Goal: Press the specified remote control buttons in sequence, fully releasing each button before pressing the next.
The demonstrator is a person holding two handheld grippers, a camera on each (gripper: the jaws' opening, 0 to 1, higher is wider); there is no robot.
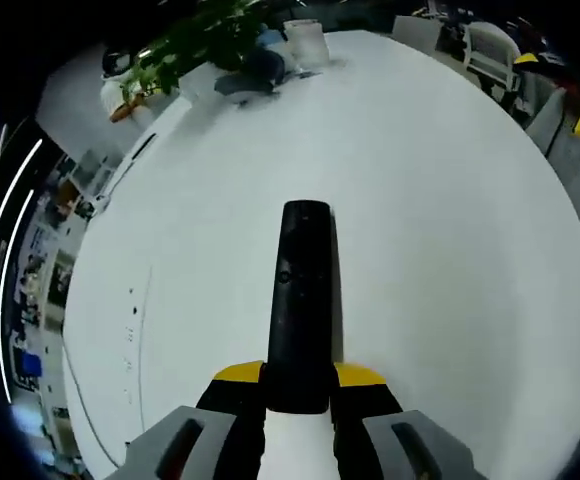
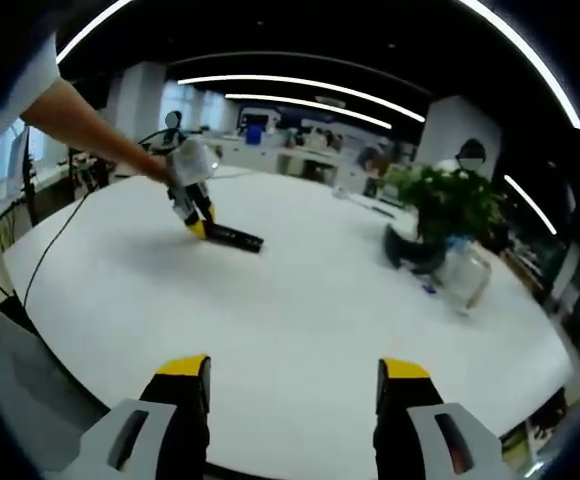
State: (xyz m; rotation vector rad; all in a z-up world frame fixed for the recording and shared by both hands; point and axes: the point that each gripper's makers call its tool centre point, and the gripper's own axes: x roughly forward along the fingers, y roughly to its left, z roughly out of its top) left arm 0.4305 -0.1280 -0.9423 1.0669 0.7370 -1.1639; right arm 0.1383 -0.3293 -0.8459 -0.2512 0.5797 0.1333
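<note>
1. Table (image 1: 450,250): a broad white tabletop spreads under both grippers; in the right gripper view its near edge is cut off at the bottom, and the office behind it is too dim and blurred to read in detail.
2. Plant (image 2: 448,205): a leafy green plant stands at the table's far side, its pot dark and hard to make out; a clear glass jar (image 2: 467,275) sits just beside it.
3. Person's arm (image 2: 95,130): bare forearm reaching in from the left of the right gripper view, its hand hidden behind the left gripper (image 2: 198,222).
4. Right gripper (image 2: 295,385): yellow-tipped jaws spread wide apart with nothing between them, above bare table.
5. Left gripper (image 1: 298,385): jaws clamped on the near end of the remote control (image 1: 300,300), which juts forward along the table; its gripped end is hidden between the jaws.
6. Remote control (image 2: 232,237): long, black, resting well apart from the plant; its buttons are too dark and small to distinguish.
</note>
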